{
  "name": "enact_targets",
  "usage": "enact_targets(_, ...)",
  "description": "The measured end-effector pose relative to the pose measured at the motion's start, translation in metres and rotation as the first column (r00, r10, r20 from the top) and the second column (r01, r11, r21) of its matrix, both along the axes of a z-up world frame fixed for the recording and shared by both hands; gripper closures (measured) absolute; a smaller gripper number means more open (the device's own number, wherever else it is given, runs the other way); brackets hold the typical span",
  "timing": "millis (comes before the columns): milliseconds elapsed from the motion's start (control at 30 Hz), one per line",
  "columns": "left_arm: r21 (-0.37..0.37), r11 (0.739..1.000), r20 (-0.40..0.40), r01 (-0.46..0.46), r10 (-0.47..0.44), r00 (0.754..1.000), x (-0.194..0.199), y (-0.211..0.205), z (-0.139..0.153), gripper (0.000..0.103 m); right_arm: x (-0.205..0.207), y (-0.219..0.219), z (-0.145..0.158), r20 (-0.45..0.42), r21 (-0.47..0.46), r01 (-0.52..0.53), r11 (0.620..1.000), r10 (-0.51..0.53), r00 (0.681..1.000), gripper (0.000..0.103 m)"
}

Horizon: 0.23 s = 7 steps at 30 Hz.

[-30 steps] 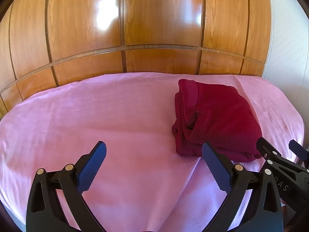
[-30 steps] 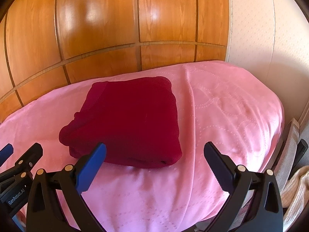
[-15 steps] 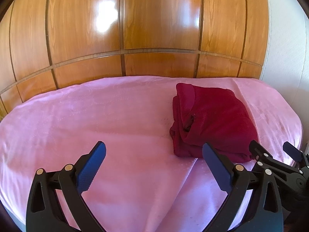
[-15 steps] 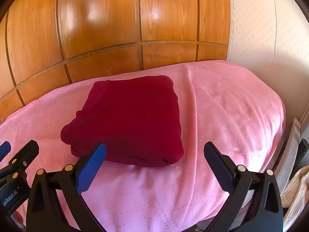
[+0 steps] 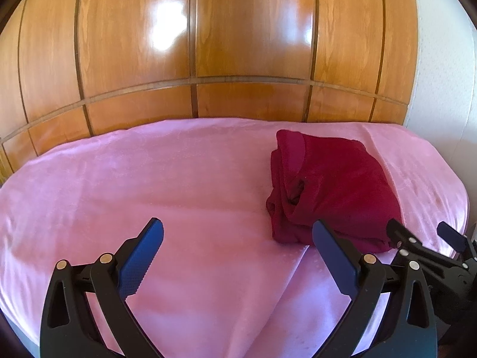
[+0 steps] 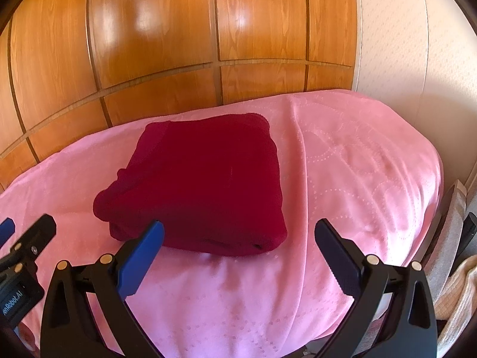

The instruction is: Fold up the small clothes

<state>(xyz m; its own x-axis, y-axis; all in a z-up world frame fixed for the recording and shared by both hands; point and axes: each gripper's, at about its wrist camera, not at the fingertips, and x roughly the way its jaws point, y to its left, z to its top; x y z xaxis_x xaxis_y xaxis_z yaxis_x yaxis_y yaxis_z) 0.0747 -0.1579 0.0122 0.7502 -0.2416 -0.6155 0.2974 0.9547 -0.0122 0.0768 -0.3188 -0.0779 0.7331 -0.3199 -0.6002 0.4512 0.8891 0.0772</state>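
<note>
A dark red knitted garment (image 6: 202, 185) lies folded into a thick square on the pink patterned bedspread (image 6: 357, 179), while the left gripper (image 5: 238, 253) and right gripper (image 6: 238, 253) hover wide open and empty, the fold apparently complete, perhaps needing only tidying.

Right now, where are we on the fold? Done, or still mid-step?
Looks done: the dark red garment lies as a compact folded bundle on the pink bedspread. Nothing in hand: the left gripper and right gripper are both open, held short of it. No other unfolded clothes show on the bed.
</note>
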Motion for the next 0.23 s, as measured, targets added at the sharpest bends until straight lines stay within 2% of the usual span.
enact_targets(233, -0.005, 0.999, -0.036, -0.034, 0.033, 0.999, 0.0063, 0.0069, -0.0070, 0.004, 0.0059, -0.0007, 0.0041, -0.013, -0.041, -0.014, 0.999, 0.014, 1.000, 0.002)
